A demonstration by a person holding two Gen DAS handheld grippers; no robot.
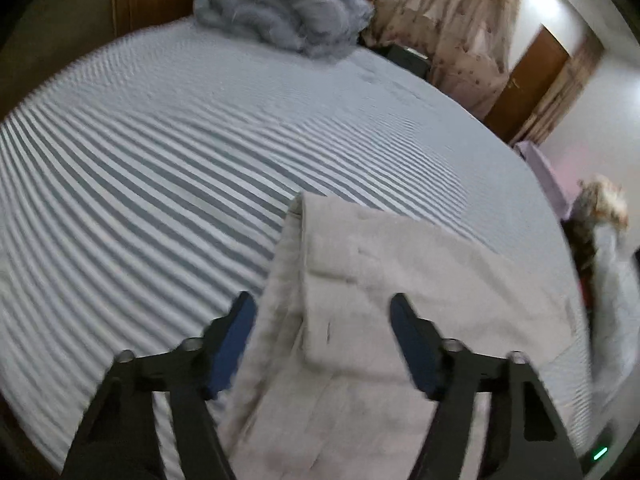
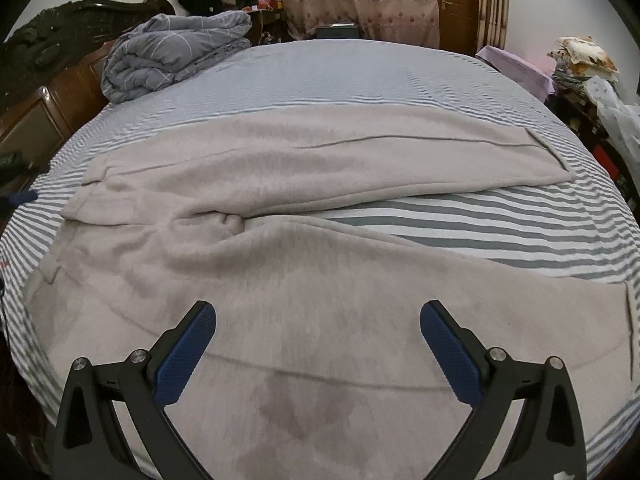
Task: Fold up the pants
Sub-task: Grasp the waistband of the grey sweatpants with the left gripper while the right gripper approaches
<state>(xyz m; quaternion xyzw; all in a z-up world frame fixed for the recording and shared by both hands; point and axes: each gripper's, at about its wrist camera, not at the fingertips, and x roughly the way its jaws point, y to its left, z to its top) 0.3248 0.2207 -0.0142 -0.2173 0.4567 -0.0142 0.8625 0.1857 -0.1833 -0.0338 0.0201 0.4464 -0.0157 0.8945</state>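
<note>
both grippers released above the pants

while the pale grey pants (image 2: 320,184) lie spread across the striped bed (image 2: 440,216), neither gripper grasps anything. seen from the right wrist, the right gripper (image 2: 318,320) hangs over the nearer leg of the pants with its jaws set wide; the blue pads (image 2: 184,356) stand clear of the cloth, and nothing lies between them but the fabric below. the two legs run across the bed and part toward the right, showing a wedge of striped sheet between them, while they join at the left, where the cloth bunches into a small fold.

seen from the left wrist, which is blurred, the left gripper (image 1: 323,312) sits over the waistband end of the pants (image 1: 360,280), its jaws partly apart, narrower than the right one's. the band lies in line with the gap, yet i cannot tell whether either pad touches it; the jaws do not pinch the cloth.

a crumpled blue-grey quilt (image 2: 176,56) sits at the far corner of the bed, well apart from the pants, beside the dark wooden headboard (image 2: 52,92).
</note>
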